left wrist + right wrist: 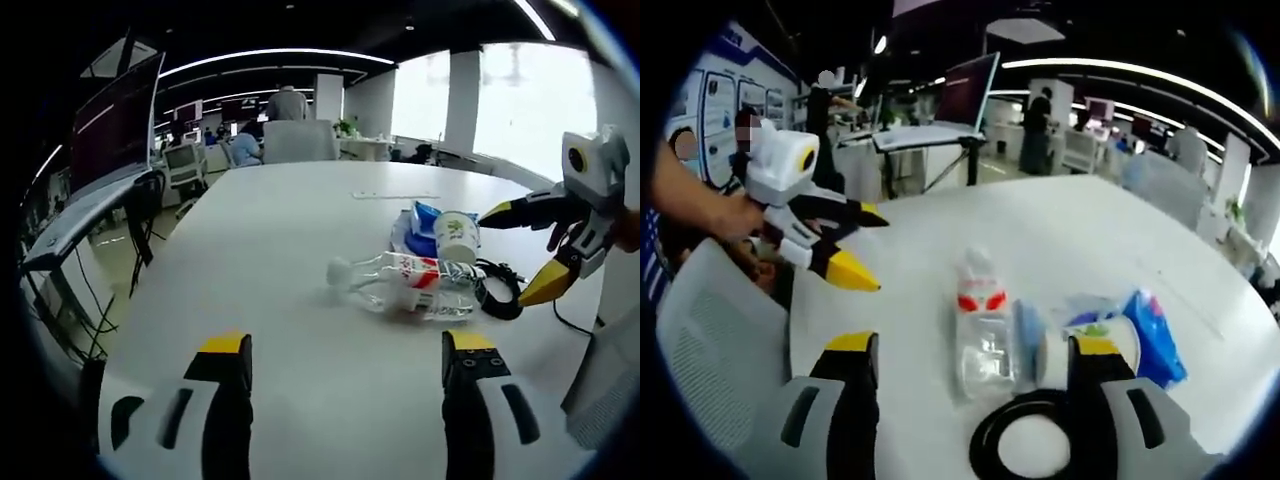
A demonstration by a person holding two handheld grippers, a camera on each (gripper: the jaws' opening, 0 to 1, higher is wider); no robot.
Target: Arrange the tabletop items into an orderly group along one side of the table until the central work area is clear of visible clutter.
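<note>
left gripper (345,355): jaws spread wide, nothing between them, yellow tips low over bare table; seen in right gripper view (865,245) too, jaws parted, held by a hand (735,215) near the table's edge
right gripper (975,350): jaws spread, nothing pinched, bottle and cup lie ahead between the tips; seen in left gripper view (520,250) too, open, tips just beside the cup and cable
bottle (410,283): clear plastic, red-white label, lies on its side, cap end toward open table
cup (457,236): white paper cup, green print, tipped, touching the blue packet
blue packet (418,228): crumpled, behind the cup, partly hidden by it
cable (503,290): black coil, just beside the bottle's base; in right gripper view (1035,440) its lower part is cut off between the jaws
table (290,215): white, rounded; wide bare surface on the cap side of the bottle and on to the far edge; items cluster near one side
chair (710,350): grey mesh back at table's edge, partly cut off
hard to make out: print on the cup, thin flat item (395,195) farther along the table
background: monitor on stand (110,130), desks, people far off, blurred
</note>
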